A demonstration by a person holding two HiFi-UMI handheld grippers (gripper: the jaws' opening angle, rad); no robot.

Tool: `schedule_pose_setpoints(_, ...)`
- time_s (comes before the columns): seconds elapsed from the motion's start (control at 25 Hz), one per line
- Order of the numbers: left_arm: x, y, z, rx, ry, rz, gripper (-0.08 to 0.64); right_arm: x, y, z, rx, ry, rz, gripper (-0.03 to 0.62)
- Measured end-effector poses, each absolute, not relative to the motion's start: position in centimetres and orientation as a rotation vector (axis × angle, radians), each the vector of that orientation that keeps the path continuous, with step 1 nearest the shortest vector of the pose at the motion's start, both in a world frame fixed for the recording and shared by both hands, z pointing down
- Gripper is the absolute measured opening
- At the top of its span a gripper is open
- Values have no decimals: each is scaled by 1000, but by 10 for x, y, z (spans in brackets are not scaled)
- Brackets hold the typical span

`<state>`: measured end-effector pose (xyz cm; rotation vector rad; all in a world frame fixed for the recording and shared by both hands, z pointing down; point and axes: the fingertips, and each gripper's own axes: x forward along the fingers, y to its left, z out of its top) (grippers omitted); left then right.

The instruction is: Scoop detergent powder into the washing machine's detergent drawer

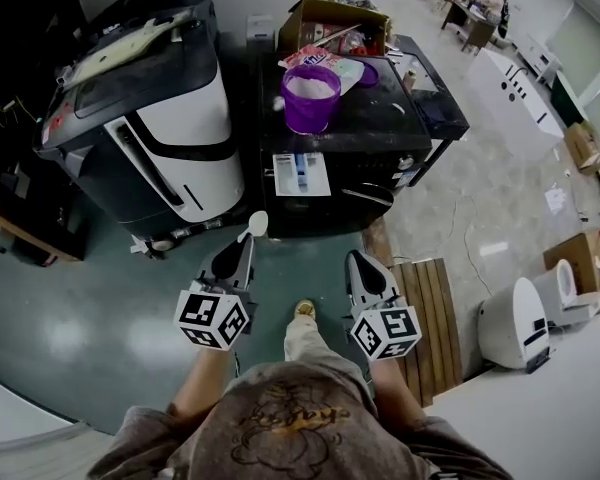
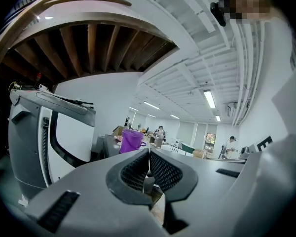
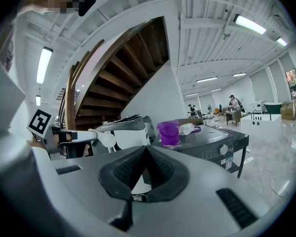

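A purple bucket (image 1: pixel 310 98) of white powder stands on top of the black washing machine (image 1: pixel 380 143). My left gripper (image 1: pixel 242 250) is low in front of the machine, shut on the handle of a white spoon (image 1: pixel 258 225) whose bowl points toward it. My right gripper (image 1: pixel 358 264) is beside it, shut and empty. The left gripper view has the jaws (image 2: pixel 149 154) closed, with the bucket (image 2: pixel 131 140) far ahead. From the right gripper (image 3: pixel 147 152), the spoon (image 3: pixel 106 138) shows at left and the bucket (image 3: pixel 168 132) on the machine (image 3: pixel 214 143). No detergent drawer can be made out.
A large grey-and-white machine (image 1: pixel 165 118) stands left of the washer. Behind the bucket lie a purple lid (image 1: pixel 369 72), a detergent bag (image 1: pixel 315 58) and a cardboard box (image 1: pixel 335 23). A wooden pallet (image 1: pixel 432 318) and a white appliance (image 1: pixel 515 323) are on the floor at right.
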<state>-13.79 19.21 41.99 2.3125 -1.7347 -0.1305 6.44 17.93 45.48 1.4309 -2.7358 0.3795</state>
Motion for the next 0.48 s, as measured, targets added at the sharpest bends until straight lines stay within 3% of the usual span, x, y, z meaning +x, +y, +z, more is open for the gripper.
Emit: schedule_pose_setpoints(0.48,-136,75,404,2276,-1796,-135,25,66,53,441,1357,-2766,380,3)
